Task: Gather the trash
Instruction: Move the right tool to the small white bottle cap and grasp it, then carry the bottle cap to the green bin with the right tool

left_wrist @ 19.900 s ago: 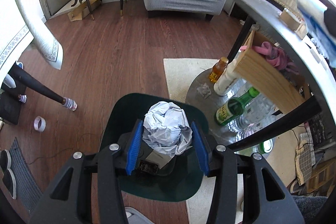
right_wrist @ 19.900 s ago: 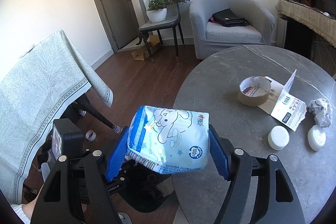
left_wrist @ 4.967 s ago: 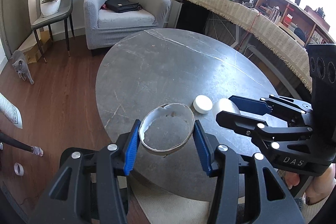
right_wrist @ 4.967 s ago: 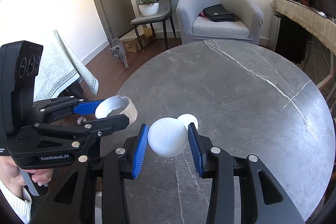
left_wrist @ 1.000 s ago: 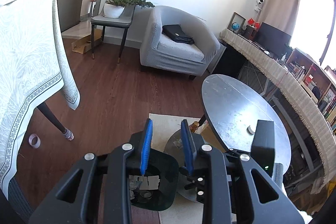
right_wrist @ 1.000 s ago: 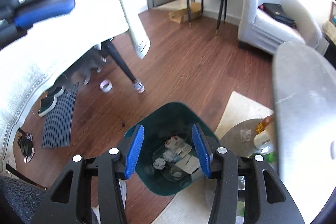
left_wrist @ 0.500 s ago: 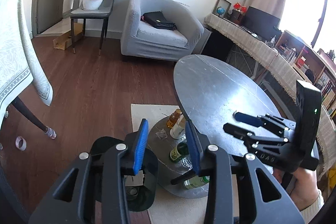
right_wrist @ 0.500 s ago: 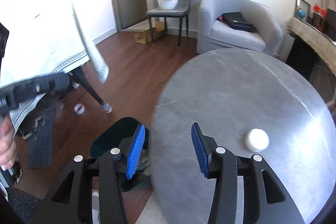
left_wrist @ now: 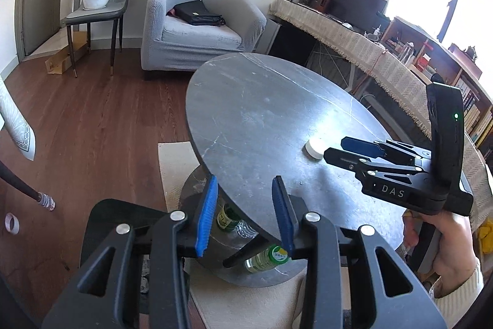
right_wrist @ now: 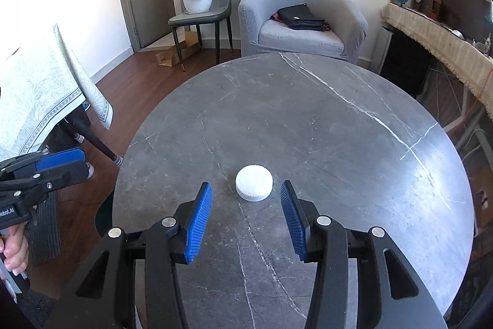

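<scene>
Blue-padded and spread with nothing between its fingers, the left gripper (left_wrist: 245,205) hangs over the near edge of the round grey marble table (left_wrist: 262,113), above the dark green trash bin (left_wrist: 101,221) on the floor. From the right wrist, the right gripper (right_wrist: 246,210) is likewise spread and empty, hovering above the tabletop with the ribbed white plastic cap (right_wrist: 254,183) lying just ahead of its fingertips, roughly centred between them and untouched.

White ribbed plastic cap (right_wrist: 254,183) sits alone on a round grey marble table (right_wrist: 339,128).
The right gripper (right_wrist: 246,213) hovers at 6 o'clock, blue-padded jaws spread wide, the cap just beyond them. The left gripper (right_wrist: 58,164) hangs off the table's edge at 9 o'clock; a grey armchair (right_wrist: 303,20) stands at 12.
</scene>
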Demonstrator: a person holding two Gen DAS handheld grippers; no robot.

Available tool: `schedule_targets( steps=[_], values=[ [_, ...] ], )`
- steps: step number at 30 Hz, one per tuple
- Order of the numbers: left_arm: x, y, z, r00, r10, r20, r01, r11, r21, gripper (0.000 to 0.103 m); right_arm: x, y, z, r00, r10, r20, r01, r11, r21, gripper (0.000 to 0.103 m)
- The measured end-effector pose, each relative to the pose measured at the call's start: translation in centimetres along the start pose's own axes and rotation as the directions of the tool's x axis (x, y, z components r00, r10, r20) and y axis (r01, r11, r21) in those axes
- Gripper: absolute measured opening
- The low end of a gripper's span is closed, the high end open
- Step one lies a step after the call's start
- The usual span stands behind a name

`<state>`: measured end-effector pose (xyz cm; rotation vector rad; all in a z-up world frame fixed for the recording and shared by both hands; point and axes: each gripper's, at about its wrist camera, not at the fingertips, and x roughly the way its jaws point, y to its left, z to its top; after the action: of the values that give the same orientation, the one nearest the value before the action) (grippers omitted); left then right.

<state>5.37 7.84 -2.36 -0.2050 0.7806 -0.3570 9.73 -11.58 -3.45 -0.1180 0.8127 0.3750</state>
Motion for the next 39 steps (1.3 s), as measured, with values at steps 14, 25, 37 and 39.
schedule_targets(
  steps=[14,25,37,39],
  values=[
    [2.7,-1.5,-0.5,0.997,-0.046,-0.062,0.051,0.995,0.082,0.038,2.0,-0.3,0.3,0.998,0.006,-0.056,-0.006,1.000,-0.002,0.035],
    [3.0,-2.3,-1.0,0.994,-0.068,-0.081,0.078,0.988,0.131,0.041,1.3,-1.8,1.2,0.989,0.151,-0.001,-0.149,0.979,0.137,0.030],
    [1.1,-1.8,-0.8,0.998,-0.067,0.012,0.065,0.990,0.124,0.026,2.2,0.9,2.0,0.803,0.591,0.079,-0.578,0.740,0.343,0.030],
    [0.7,-1.0,-0.7,0.997,-0.068,0.026,0.065,0.992,0.105,0.024,2.4,1.5,2.1,0.791,0.607,0.077,-0.591,0.727,0.348,0.030]
  ],
)
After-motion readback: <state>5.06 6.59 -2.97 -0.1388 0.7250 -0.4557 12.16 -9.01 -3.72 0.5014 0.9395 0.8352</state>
